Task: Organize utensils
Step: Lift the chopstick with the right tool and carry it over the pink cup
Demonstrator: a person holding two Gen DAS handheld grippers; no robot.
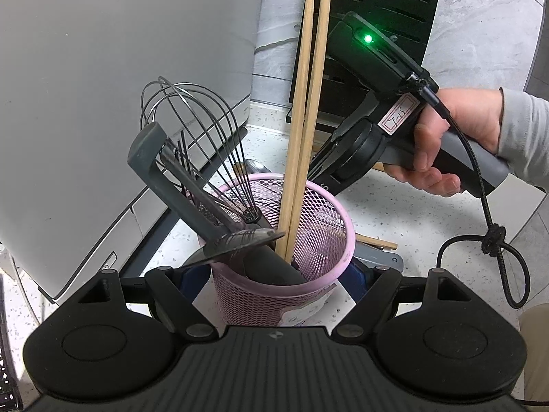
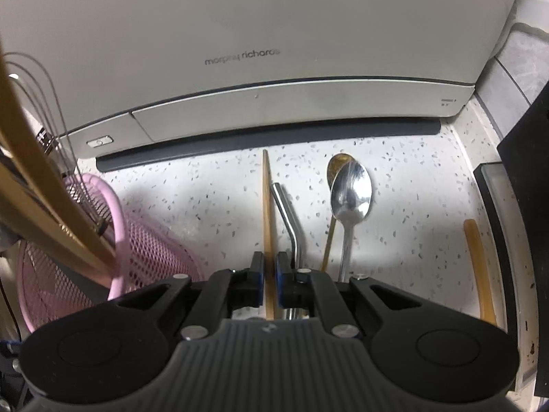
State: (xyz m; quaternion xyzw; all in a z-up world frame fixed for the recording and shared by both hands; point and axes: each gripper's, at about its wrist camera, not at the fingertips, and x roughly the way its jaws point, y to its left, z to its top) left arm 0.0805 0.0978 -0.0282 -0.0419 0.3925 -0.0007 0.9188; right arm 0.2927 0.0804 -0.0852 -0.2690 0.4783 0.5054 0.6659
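Observation:
A pink mesh utensil holder (image 1: 308, 213) stands on the speckled counter and holds a black whisk (image 1: 206, 130), a dark spatula (image 1: 154, 158), a dark spoon (image 1: 236, 240) and two long wooden chopsticks (image 1: 302, 120). My left gripper (image 1: 279, 274) has its fingers on either side of the holder's lower wall. My right gripper (image 2: 269, 274) has its jaws close around a wooden chopstick (image 2: 267, 206) lying on the counter. Beside it lie a bent metal straw (image 2: 290, 216), a silver spoon (image 2: 350, 199) and a gold spoon (image 2: 334, 168). The holder also shows in the right wrist view (image 2: 151, 250).
A white Morphy Richards appliance (image 2: 240, 58) stands close behind the utensils. An amber stick (image 2: 478, 261) lies by a dark tray edge (image 2: 497, 226) at right. A black slatted board (image 1: 377, 17) leans behind the holder. The right hand-held gripper body (image 1: 377, 103) shows in the left view.

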